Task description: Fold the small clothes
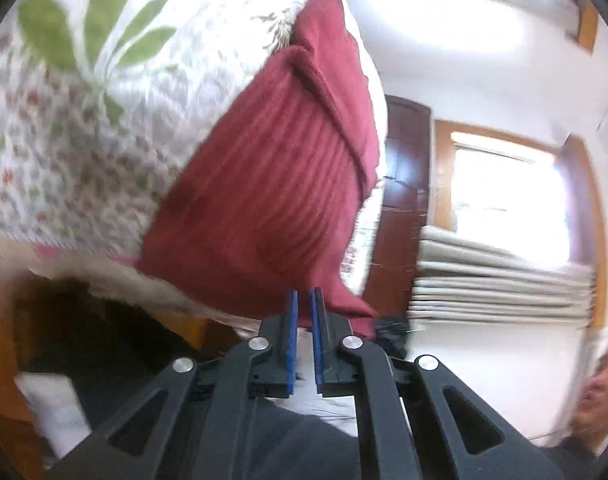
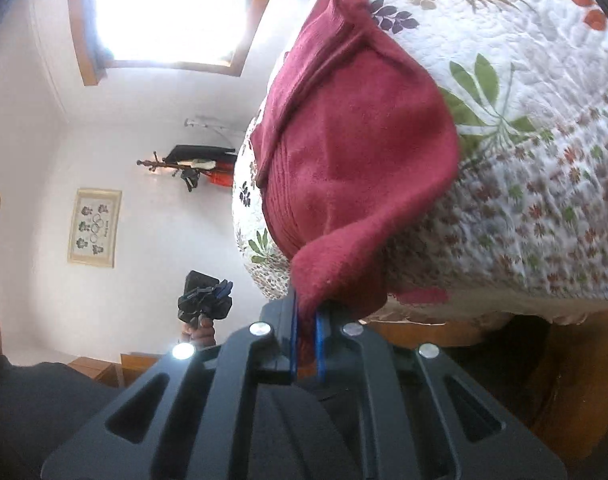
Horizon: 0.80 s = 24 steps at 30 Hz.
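Note:
A dark red ribbed garment (image 1: 272, 184) (image 2: 343, 140) lies on a floral quilt (image 1: 84, 140) (image 2: 523, 160), its lower end pulled past the bed's edge. My right gripper (image 2: 307, 320) is shut on the garment's drawn-out corner, with red cloth between the blue pads. My left gripper (image 1: 304, 308) has its pads close together. Red cloth shows behind its tips, and only pale background shows lower in the gap. In the right wrist view the left gripper (image 2: 206, 296) is held in a hand, off to the garment's side and apart from it.
A wooden bed frame (image 2: 563, 380) runs under the quilt's edge. A bright window (image 1: 503, 200), a dark door (image 1: 403, 180) and a pale layered stack (image 1: 495, 280) lie beyond. A coat stand (image 2: 184, 164) and framed picture (image 2: 94, 226) are by the wall. The person (image 1: 599, 392) is close.

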{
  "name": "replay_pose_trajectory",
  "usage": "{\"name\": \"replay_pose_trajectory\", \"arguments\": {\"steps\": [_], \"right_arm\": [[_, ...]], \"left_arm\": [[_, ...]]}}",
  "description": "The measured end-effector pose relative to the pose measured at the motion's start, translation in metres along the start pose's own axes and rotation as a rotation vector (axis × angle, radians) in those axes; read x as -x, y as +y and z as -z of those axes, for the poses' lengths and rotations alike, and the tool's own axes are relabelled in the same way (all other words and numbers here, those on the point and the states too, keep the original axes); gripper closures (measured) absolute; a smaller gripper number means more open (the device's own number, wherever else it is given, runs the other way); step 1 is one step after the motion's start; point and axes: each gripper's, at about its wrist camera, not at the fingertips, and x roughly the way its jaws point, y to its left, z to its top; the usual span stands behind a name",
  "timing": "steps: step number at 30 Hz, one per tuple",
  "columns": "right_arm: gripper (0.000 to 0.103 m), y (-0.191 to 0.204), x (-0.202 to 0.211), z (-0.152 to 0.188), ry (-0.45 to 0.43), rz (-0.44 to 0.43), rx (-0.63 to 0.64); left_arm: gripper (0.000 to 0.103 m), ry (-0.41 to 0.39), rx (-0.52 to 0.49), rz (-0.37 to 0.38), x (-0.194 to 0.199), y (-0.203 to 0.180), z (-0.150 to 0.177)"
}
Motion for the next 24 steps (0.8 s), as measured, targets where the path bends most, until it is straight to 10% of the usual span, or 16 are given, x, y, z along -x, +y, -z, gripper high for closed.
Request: {"name": "replay_pose_trajectory", "arguments": {"steps": [2, 4, 16, 20, 22, 24], "right_arm": [[0.098, -0.008, 0.000, -0.001, 0.021, 0.025, -0.012], [0.098, -0.012, -0.006, -0.001, 0.035, 0.049, -0.029], [0.098, -0.042, -0.009, 0.029, 0.037, 0.171, -0.130], [0.098, -0.038, -0.014, 0.026, 0.059, 0.203, -0.123], [0.098, -0.038, -0.016, 0.023, 0.061, 0.213, -0.124], [0.097, -0.038, -0.017, 0.022, 0.061, 0.219, -0.123]], "left_arm": [[0.083, -0.013, -0.061, -0.146, -0.009, 0.009, -0.001], [0.042, -0.020, -0.098, -0.231, -0.035, 0.025, 0.021], [0.021, 0.012, -0.115, -0.379, -0.166, 0.130, 0.041], [0.025, -0.010, -0.088, -0.338, -0.182, 0.138, 0.036], [0.071, 0.013, -0.100, -0.314, -0.189, 0.138, 0.035], [0.093, 0.087, -0.064, -0.341, -0.195, 0.146, 0.037]]}}
